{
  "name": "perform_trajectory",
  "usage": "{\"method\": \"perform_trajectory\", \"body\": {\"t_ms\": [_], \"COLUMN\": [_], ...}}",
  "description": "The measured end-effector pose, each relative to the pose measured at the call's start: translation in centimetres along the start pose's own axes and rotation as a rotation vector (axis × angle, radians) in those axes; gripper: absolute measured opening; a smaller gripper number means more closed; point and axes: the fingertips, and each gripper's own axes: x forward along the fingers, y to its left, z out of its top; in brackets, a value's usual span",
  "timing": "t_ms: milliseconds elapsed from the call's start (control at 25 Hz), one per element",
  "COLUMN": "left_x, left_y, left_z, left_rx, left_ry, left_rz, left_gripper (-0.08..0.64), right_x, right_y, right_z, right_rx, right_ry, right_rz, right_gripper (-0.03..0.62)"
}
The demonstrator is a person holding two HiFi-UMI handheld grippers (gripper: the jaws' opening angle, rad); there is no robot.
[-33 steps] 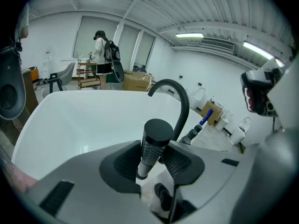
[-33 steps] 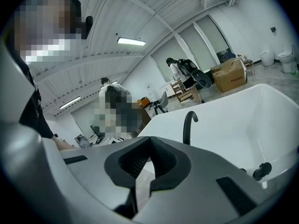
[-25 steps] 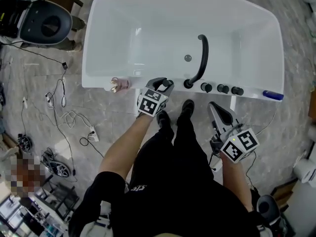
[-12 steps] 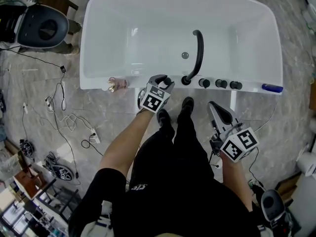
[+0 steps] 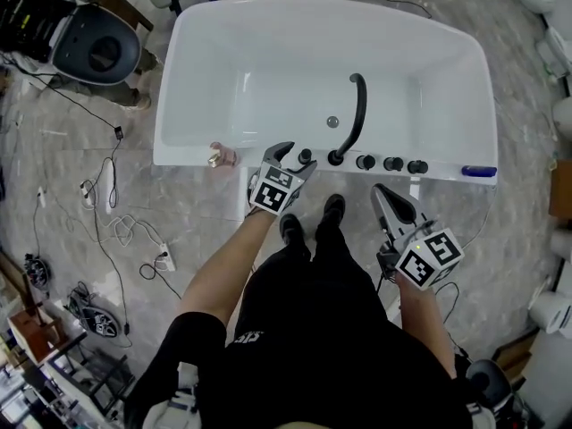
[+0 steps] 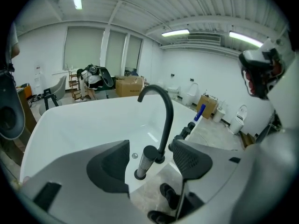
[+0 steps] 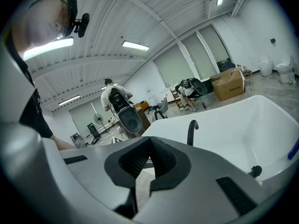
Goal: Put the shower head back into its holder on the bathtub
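Observation:
The shower head [image 5: 305, 156] is a short grey and black cylinder. It stands upright in its holder on the white bathtub's near rim [image 5: 192, 155], just left of the black curved spout [image 5: 356, 114]. My left gripper [image 5: 293, 154] is at the rim with its jaws opening. In the left gripper view the shower head [image 6: 145, 161] shows in the gap between them, and neither pad touches it. My right gripper [image 5: 391, 197] hangs over the floor in front of the tub, shut and empty; its pads [image 7: 161, 158] meet in the right gripper view.
Three black knobs [image 5: 391, 164] line the rim right of the spout, with a blue bottle [image 5: 478, 172] at its right end. A pink and brass fitting [image 5: 221, 156] sits on the rim to the left. Cables [image 5: 116, 213] trail over the floor, and a black toilet [image 5: 94, 47] stands at the upper left.
The left gripper's jaws have spread apart off the shower head, which stays standing on the rim. Both grippers have lifted slightly.

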Motion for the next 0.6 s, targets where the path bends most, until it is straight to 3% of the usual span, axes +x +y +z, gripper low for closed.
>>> {"method": "perform_trajectory", "body": {"t_ms": [200, 600], "left_x": [-7.6, -21.5], "left_y": [-1.9, -2.3], "left_z": [4.2, 8.8], "left_rx": [-0.026, 0.059], "left_ry": [-0.173, -0.361], "left_rz": [-0.005, 0.091], "left_gripper": [0.209, 0.038], "right_x": [-0.6, -1.2], "right_y": [3.1, 9.0], "right_z": [2.7, 5.5], "right_rx": [-0.067, -0.168], "right_ry": [-0.027, -0.120], "right_rz": [-0.003, -0.002], "right_gripper": [0.014, 0.015]}}
